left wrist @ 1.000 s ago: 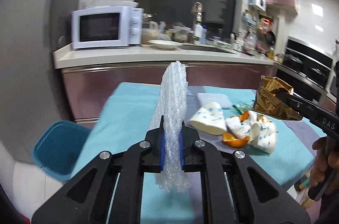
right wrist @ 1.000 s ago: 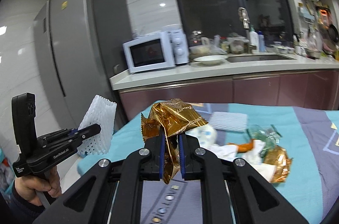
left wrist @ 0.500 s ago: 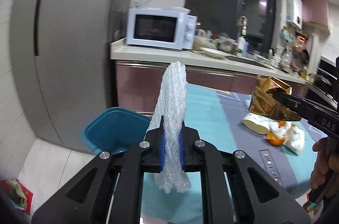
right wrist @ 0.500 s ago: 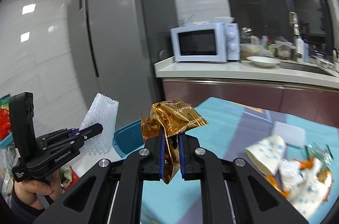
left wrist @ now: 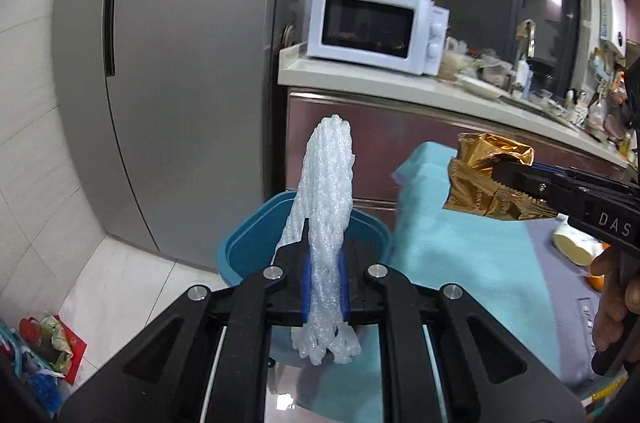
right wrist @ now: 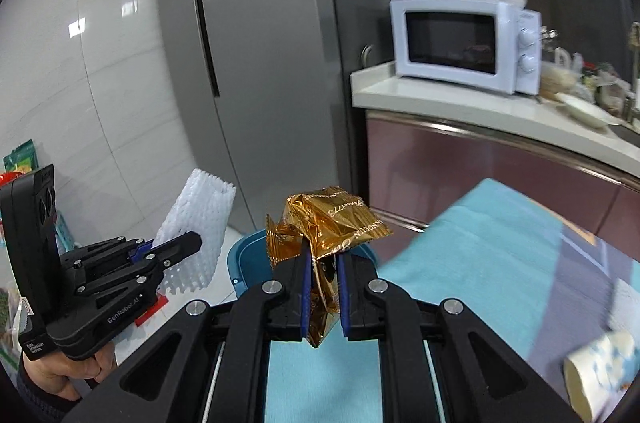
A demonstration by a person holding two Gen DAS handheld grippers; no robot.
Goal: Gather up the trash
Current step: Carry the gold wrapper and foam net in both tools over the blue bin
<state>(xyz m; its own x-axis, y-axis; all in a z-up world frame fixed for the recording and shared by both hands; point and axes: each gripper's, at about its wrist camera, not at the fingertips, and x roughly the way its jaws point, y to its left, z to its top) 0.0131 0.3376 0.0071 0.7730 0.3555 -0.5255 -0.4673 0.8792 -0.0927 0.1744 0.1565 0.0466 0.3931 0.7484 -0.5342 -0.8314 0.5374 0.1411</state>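
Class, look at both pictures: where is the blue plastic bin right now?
The blue plastic bin stands on the floor beyond both claws, between the grey fridge and the teal-covered table.

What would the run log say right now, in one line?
left tool: shut on foam net | right tool: shut on gold wrapper | blue bin: ahead

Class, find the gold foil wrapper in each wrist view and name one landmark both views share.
Left wrist view: the gold foil wrapper is at the right, mid-height, clamped in the right gripper coming in from the right edge.
Right wrist view: it stands at centre, pinched between the blue pads, in front of the blue bin.
Shared landmark: the white microwave on the counter.
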